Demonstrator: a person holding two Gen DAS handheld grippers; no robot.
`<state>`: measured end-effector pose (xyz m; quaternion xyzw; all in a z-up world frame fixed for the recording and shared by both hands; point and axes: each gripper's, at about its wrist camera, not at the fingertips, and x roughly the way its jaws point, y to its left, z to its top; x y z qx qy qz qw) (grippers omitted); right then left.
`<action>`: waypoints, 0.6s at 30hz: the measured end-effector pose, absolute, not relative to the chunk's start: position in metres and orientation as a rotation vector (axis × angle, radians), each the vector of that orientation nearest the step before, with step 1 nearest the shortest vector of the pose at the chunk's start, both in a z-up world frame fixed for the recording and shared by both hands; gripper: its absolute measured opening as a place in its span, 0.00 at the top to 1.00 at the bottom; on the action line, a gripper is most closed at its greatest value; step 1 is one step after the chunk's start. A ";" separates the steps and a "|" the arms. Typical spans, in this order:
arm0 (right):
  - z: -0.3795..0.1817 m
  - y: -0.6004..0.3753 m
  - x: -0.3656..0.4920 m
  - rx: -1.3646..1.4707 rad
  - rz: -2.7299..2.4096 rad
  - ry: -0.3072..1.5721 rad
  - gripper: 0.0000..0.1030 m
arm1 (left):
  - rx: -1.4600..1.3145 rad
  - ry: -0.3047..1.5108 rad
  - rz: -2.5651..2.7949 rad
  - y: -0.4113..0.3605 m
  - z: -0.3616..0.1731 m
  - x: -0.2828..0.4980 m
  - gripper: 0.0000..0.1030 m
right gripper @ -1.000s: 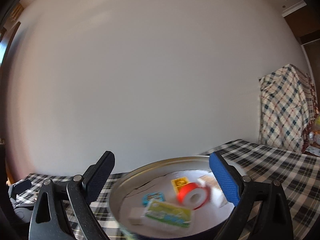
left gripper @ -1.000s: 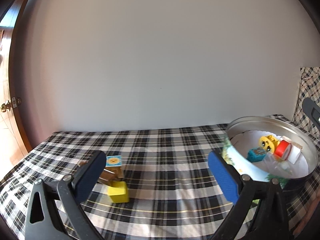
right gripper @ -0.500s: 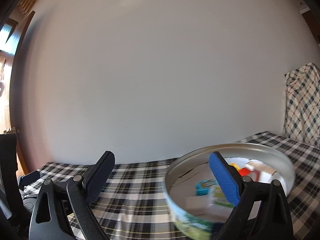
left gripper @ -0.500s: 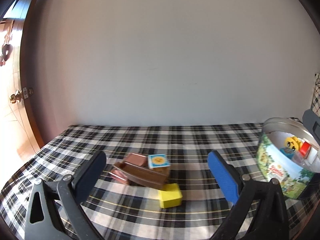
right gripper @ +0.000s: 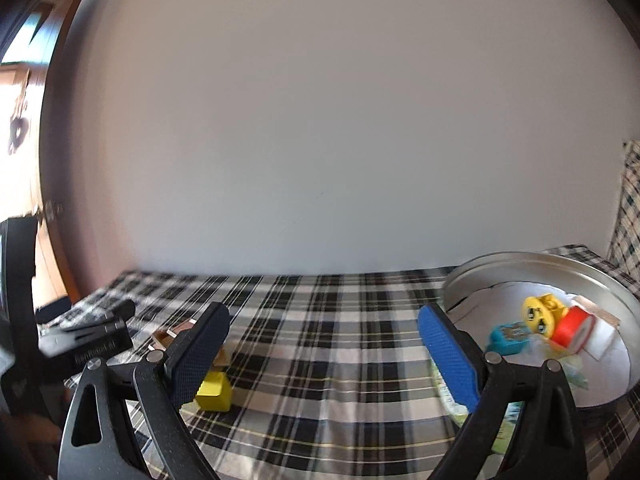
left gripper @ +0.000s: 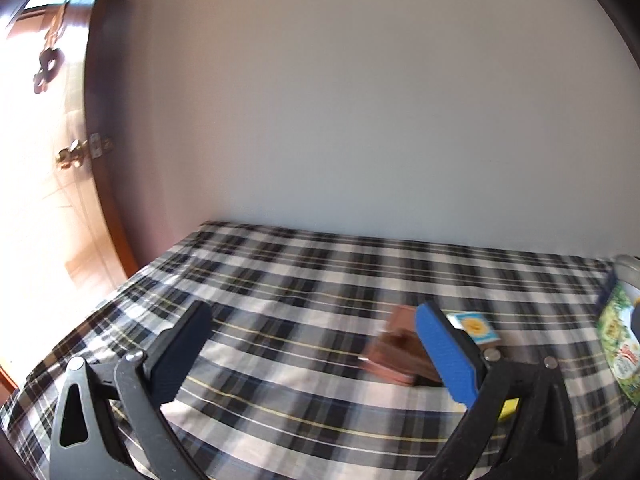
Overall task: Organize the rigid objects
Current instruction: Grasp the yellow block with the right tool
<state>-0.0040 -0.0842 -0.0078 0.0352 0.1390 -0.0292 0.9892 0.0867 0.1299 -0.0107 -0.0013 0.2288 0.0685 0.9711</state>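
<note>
Two grippers, left (left gripper: 308,354) and right (right gripper: 320,346), hung with jaws apart above the plaid tablecloth (right gripper: 332,320); toys filled the round tin (right gripper: 472,280) at its right edge.

No legible text; tin's (left gripper: 618,344) red label lettering too blurred

Background: plaid-covered surface against a plain wall.
Black-and-white plaid cloth (left gripper: 304,288) with thin yellow lines covers the whole surface. Blank pale wall (left gripper: 360,100) behind. Dark wood door frame (left gripper: 100,184) at far left, brass latch (left gripper: 80,154) beside it, strong glare there. Checked fabric (right gripper: 628,216) hangs at right edge.
</note>
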 end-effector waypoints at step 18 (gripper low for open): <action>-0.062 0.005 0.087 -0.162 0.150 0.797 0.38 | -0.031 0.582 0.191 0.171 -0.024 0.111 0.00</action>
